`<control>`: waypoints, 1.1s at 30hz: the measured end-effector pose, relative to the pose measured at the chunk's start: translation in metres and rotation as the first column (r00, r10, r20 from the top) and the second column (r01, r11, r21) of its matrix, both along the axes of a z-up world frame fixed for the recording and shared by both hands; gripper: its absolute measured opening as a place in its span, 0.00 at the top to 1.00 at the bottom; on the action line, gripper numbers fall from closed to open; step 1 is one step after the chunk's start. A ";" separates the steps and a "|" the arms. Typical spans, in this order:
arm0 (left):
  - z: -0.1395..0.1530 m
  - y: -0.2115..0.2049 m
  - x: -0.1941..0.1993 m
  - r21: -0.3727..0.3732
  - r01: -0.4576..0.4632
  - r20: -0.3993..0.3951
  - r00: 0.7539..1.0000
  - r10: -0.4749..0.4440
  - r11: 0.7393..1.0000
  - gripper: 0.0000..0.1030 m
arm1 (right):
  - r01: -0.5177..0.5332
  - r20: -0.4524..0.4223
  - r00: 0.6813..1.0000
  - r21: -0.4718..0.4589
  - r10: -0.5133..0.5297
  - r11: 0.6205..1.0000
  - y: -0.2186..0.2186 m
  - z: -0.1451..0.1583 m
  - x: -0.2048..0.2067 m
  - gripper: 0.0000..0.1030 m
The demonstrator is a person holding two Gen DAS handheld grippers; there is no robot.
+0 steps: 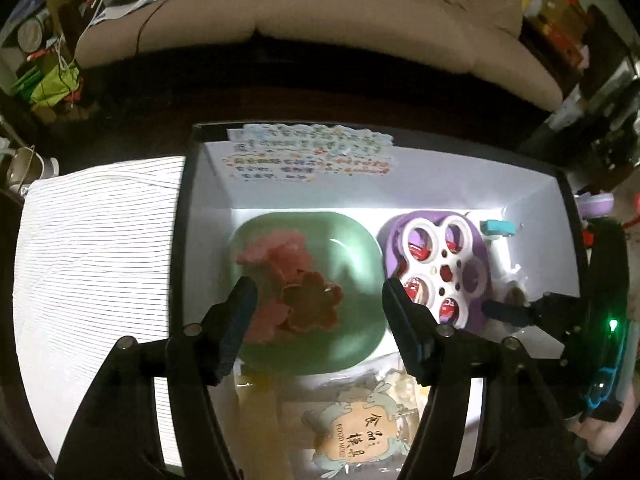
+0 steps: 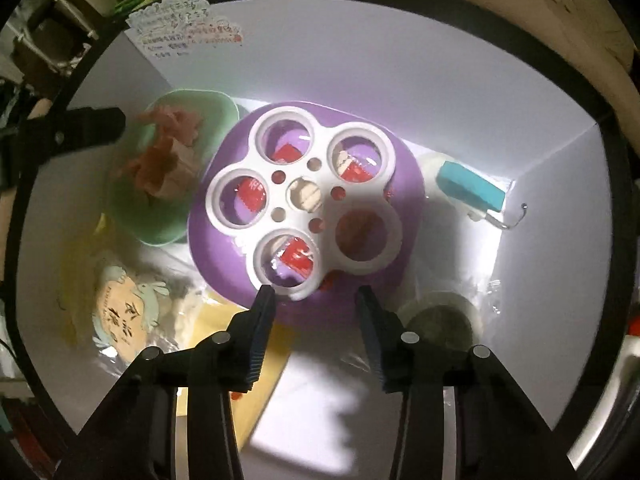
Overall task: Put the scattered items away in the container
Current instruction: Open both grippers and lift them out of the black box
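The container is a white box with a black rim. Inside it lie a green bowl of pink and orange flower-shaped pieces, and a purple dish with a white holed tray over red packets. A labelled food packet lies near the front. My left gripper hangs open above the bowl, empty. My right gripper is open over the dish's near edge, with nothing pinched; one of its fingers shows in the left wrist view.
A teal-and-white item with a wire hook, a round object under clear wrap and a yellow card are also in the box. A striped white cloth lies left of it. A beige sofa stands behind.
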State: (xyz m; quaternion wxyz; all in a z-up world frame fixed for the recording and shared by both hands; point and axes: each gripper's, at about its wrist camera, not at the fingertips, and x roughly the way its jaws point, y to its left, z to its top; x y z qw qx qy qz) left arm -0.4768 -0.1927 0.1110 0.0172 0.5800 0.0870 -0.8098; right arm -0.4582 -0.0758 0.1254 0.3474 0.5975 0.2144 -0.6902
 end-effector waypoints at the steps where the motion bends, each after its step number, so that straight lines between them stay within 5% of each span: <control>1: 0.002 0.001 0.001 -0.013 0.006 0.003 1.000 -0.006 1.000 0.39 | -0.007 0.005 1.000 0.000 0.007 1.000 0.001 0.001 0.001 0.59; 7: -0.018 0.013 -0.003 -0.028 0.022 0.004 1.000 -0.022 0.999 0.39 | 0.030 -0.034 0.999 -0.059 -0.032 0.998 0.025 0.032 -0.007 0.58; 8: -0.020 0.017 -0.004 -0.029 0.028 0.002 1.000 -0.028 0.999 0.33 | 0.039 -0.047 0.998 -0.069 -0.042 0.997 0.027 0.037 -0.009 0.58; 12: -0.037 0.042 -0.006 -0.205 0.083 0.038 0.996 -0.077 0.975 0.29 | 0.092 -0.087 0.991 -0.127 -0.103 0.988 0.035 0.051 -0.014 0.53; 23: -0.084 0.080 -0.024 -0.262 0.187 0.154 0.977 -0.150 0.947 0.40 | 0.095 -0.082 0.991 -0.148 -0.108 0.984 0.005 0.009 -0.004 0.52; 28: -0.085 0.085 -0.029 -0.281 0.198 0.168 0.974 -0.155 0.939 0.42 | 0.094 -0.085 0.990 -0.170 -0.110 0.981 0.010 0.020 -0.002 0.52; 33: -0.050 0.078 -0.013 -0.258 0.196 0.117 0.978 -0.171 0.946 0.40 | 0.115 -0.088 0.987 -0.191 -0.134 0.975 0.014 0.029 0.000 0.52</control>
